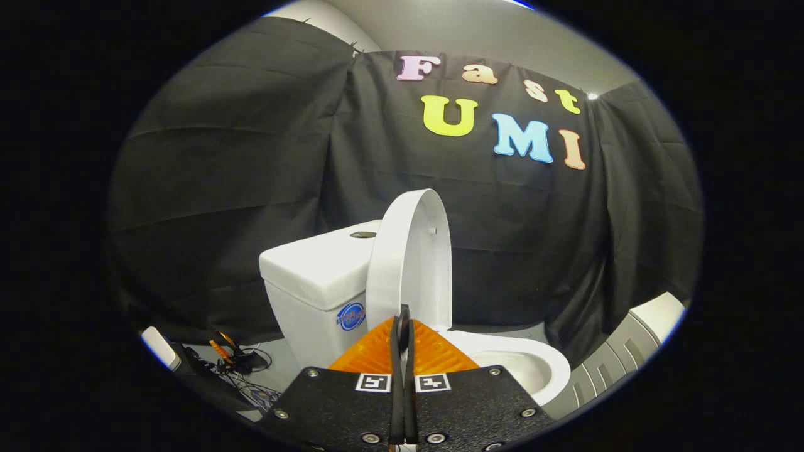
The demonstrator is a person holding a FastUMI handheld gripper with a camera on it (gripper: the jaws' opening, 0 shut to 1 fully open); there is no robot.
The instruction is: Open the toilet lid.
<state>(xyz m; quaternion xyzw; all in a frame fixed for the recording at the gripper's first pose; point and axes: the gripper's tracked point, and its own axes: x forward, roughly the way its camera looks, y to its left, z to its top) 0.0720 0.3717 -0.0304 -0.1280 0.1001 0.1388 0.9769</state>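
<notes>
Booth floor; raised toilet lid (411, 251) just beyond tongs (402, 323) (closed, empty)

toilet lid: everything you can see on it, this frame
The toilet lid is a white, glossy oval that looks like plastic, seen partly edge-on with its inner face turned toward the bowl. A small bumper nub sits near its top on that face. It is raised, standing near upright, its back close to the tank; whether they touch cannot be told. The hinge end is hidden behind the gripper, whose fingers are shut together just in front of the lid's lower part, apparently gripping nothing.
</notes>
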